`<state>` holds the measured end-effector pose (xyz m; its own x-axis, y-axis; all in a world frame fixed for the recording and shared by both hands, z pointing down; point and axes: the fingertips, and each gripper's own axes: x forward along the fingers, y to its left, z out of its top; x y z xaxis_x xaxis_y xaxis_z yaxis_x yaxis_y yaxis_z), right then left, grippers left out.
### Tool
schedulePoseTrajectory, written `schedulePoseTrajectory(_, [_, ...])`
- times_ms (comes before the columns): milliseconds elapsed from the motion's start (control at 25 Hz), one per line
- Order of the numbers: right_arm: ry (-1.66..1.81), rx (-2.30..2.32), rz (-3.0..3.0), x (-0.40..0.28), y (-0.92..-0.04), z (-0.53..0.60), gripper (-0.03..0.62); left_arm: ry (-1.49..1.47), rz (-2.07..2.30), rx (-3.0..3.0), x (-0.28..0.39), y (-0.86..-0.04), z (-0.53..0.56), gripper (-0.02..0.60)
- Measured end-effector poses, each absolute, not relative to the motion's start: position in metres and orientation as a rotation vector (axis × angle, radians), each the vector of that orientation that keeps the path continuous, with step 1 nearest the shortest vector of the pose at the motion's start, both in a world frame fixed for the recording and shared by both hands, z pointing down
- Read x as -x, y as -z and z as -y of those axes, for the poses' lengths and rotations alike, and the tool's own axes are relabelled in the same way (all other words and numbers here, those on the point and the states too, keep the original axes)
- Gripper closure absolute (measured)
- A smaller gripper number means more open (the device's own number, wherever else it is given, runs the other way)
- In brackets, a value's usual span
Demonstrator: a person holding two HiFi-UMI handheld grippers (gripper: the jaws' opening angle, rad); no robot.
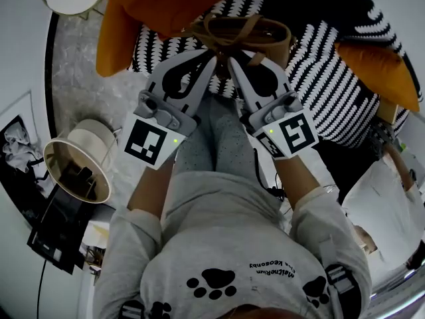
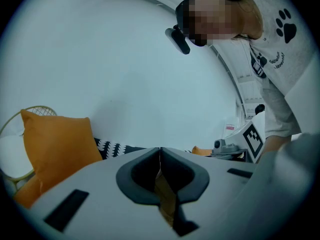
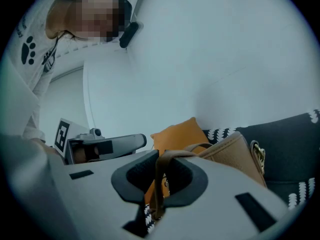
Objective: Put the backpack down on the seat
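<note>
My left gripper (image 1: 207, 62), right gripper (image 1: 234, 64) each clamped on strap (image 3: 159, 184) of backpack (image 1: 265, 42). Seat (image 1: 339, 92) directly ahead, contact unclear. Lower evenly, then release.

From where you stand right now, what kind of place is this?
Most likely a living room, or a staged one: a sofa with a black-and-white patterned cover, orange cushions on it, and a pale stone-look floor beside it.

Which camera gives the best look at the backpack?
The head view: the backpack shows from above, both straps pinched by the left gripper and right gripper, over the patterned seat. The right gripper view shows its side and one strap; the left gripper view only a tan sliver between the jaws.
</note>
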<state>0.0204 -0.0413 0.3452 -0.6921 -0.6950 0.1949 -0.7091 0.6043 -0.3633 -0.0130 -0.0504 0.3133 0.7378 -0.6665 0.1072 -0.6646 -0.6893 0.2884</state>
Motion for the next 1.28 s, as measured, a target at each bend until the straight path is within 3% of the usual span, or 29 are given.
schedulePoseTrajectory(1280, [-0.884,-1.148,2.560,-0.024,-0.482,0.043,0.537,-0.068,0.956,-2.539,-0.004,-0.411,0.043,0.560])
